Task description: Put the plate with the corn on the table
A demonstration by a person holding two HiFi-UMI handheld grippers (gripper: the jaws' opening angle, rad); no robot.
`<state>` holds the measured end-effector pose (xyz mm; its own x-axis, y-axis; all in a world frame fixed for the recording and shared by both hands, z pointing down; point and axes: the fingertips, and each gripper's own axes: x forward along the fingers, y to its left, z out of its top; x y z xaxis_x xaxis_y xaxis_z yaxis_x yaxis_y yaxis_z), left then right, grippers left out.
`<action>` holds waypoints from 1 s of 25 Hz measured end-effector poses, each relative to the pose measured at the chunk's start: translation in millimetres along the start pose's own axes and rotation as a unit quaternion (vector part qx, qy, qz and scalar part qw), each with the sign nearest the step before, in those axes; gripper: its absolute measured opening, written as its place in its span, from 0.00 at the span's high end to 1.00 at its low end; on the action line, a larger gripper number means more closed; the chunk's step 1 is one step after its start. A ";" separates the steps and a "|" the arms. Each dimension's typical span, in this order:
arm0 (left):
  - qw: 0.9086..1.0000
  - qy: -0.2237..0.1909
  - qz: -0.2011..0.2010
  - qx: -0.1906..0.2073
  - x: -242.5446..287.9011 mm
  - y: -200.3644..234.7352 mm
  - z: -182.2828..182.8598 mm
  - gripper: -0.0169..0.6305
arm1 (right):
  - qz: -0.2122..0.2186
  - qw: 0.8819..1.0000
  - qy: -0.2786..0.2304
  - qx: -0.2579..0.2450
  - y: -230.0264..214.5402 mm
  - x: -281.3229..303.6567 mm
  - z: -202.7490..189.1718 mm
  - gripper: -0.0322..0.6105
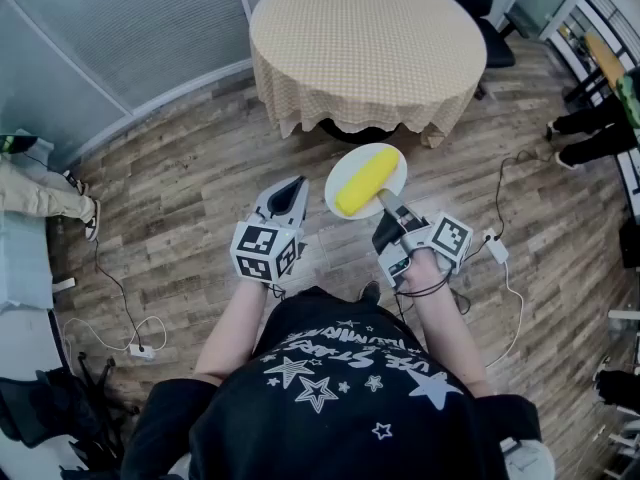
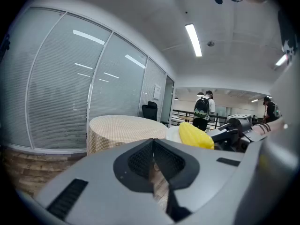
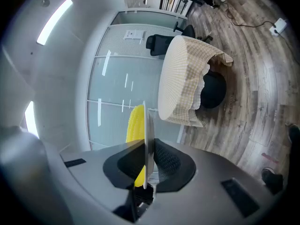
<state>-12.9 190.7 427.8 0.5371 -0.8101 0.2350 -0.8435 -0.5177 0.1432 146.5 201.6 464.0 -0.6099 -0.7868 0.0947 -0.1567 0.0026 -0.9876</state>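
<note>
Nearest the head view is the person's black star-print shirt [image 1: 340, 388], with both forearms reaching out from it at twelve o'clock. Just past them, the right gripper [image 1: 388, 205] is clamped on the near edge of the white plate [image 1: 352, 164]. Its own view shows the thin rim pinched edge-on between the two dark pads, so the jaws stand almost together with only the plate between them. The plate hangs in the air above the wooden floor [image 1: 180, 198], roughly level, and the corn [image 1: 366, 181] lies across it. The corn's long axis runs from about seven o'clock to one o'clock, nearly in line with the gripper that carries it.

At the plate's eight o'clock and just beside it, the left gripper [image 1: 287, 196] has its jaws drawn together on nothing (its view shows bare pads meeting, with the corn off at two o'clock).

The round table [image 1: 365, 38] with its checked cloth stands at twelve o'clock from the plate, well apart. A judgement: the carry falls to the right hand alone, straight ahead, keeping the plate level so the corn does not roll.
</note>
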 end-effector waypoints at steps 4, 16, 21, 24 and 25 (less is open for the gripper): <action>1.000 -0.002 -0.008 -0.003 -21.6 8.8 -2.7 0.96 | 0.002 1.000 -0.005 0.004 6.3 1.9 -24.7 0.87; 0.999 -0.007 -0.037 -0.001 -63.2 25.5 -10.1 0.96 | -0.007 1.000 -0.020 0.010 7.2 5.8 -80.8 0.87; 0.999 -0.006 -0.045 -0.004 -75.4 32.7 -15.8 0.96 | -0.007 1.000 -0.023 0.013 8.8 8.8 -96.6 0.87; 0.999 -0.008 -0.045 -0.004 -82.6 38.9 -16.6 0.96 | -0.004 1.000 -0.023 0.008 10.0 11.3 -105.2 0.87; 0.999 -0.009 -0.045 -0.004 -84.9 41.5 -17.4 0.96 | -0.004 1.000 -0.023 0.007 10.0 12.8 -107.8 0.87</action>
<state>-93.6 242.7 430.5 0.6111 -0.7647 0.2044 -0.7915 -0.5868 0.1709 53.4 258.2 468.8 -0.5723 -0.8142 0.0977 -0.1513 -0.0123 -0.9884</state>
